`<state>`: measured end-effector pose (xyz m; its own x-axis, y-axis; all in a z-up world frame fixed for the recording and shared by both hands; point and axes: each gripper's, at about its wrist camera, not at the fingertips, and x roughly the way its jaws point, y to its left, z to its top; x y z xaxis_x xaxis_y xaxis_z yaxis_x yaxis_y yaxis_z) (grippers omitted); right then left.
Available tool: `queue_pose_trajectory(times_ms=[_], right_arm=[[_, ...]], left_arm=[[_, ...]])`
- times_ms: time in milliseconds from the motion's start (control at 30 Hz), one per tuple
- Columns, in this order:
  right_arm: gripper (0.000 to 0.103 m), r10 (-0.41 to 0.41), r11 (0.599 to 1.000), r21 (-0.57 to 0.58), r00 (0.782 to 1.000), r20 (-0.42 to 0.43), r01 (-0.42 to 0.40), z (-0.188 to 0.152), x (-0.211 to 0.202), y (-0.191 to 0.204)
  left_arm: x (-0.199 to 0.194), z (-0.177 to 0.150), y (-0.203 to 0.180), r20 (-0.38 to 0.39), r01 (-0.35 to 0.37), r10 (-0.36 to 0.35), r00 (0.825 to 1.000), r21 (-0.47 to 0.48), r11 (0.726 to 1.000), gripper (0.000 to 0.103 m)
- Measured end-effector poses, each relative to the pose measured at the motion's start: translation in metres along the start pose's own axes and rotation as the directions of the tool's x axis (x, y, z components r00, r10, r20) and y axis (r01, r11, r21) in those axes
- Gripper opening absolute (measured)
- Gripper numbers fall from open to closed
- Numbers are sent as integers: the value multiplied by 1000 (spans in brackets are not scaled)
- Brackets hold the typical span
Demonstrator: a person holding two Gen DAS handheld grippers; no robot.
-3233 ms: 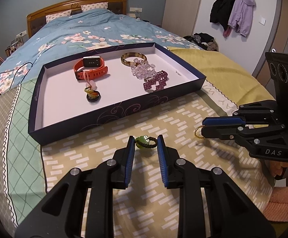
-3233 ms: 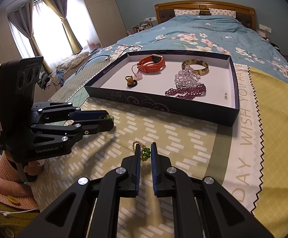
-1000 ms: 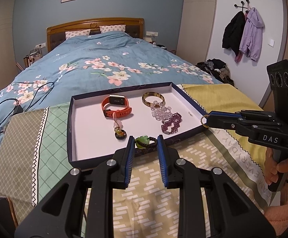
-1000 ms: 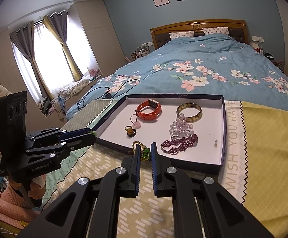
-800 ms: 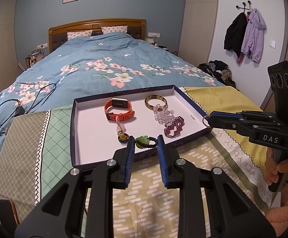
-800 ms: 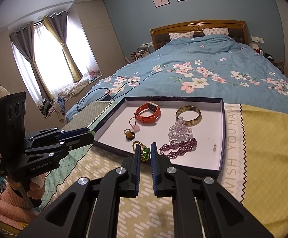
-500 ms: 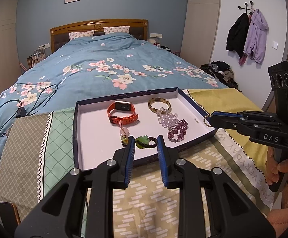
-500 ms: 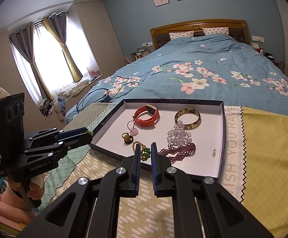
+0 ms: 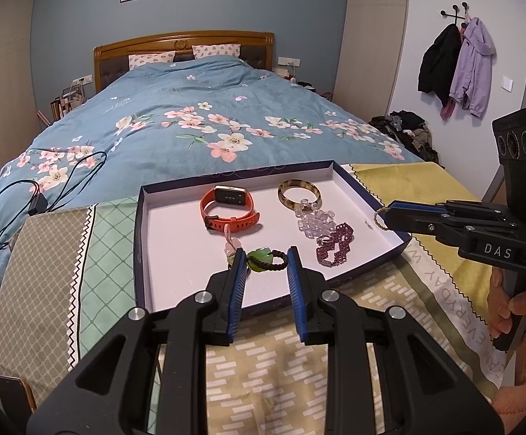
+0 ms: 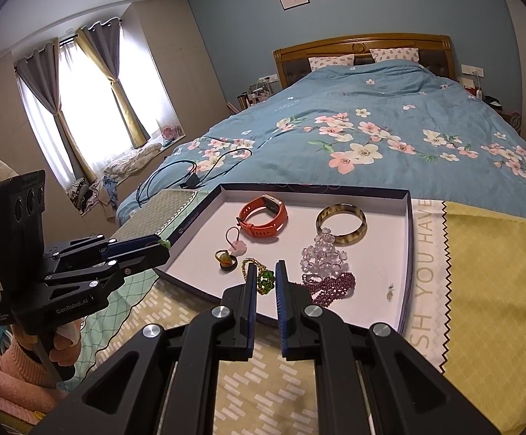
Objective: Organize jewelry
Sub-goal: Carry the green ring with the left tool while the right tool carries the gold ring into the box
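My left gripper (image 9: 264, 259) is shut on a dark bead bracelet with a green leaf charm (image 9: 263, 258) and holds it above the near part of the dark-rimmed white tray (image 9: 176, 239). My right gripper (image 10: 264, 281) is shut on a gold chain with a green bead cluster (image 10: 266, 281), above the tray's near edge (image 10: 205, 291). In the tray lie an orange watch (image 9: 228, 207), a tortoiseshell bangle (image 9: 299, 192), clear beads (image 9: 313, 219), a purple bead bracelet (image 9: 333, 244), a pink charm (image 10: 239, 246) and a ring (image 10: 226, 259).
The tray rests on a patterned cloth (image 9: 284, 359) at the foot of a bed with a blue floral duvet (image 9: 190, 123). A black cable (image 9: 16, 195) lies on the bed at left. Coats (image 9: 455, 69) hang on the right wall.
Both grippers lifted their pieces off the cloth and carried them forward to the tray. Over the last second they moved further over it.
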<state>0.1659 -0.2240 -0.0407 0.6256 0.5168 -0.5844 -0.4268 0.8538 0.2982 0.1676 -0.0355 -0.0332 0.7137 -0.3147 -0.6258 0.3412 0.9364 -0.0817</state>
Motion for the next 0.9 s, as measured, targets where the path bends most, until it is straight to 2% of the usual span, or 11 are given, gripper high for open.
queue_pose_trajectory(times_ms=[900], right_arm=[[8, -9, 1000, 2, 1000, 0, 9, 11, 12, -10]], left_arm=[[15, 9, 7, -2, -22, 22, 1000, -4, 1000, 23]])
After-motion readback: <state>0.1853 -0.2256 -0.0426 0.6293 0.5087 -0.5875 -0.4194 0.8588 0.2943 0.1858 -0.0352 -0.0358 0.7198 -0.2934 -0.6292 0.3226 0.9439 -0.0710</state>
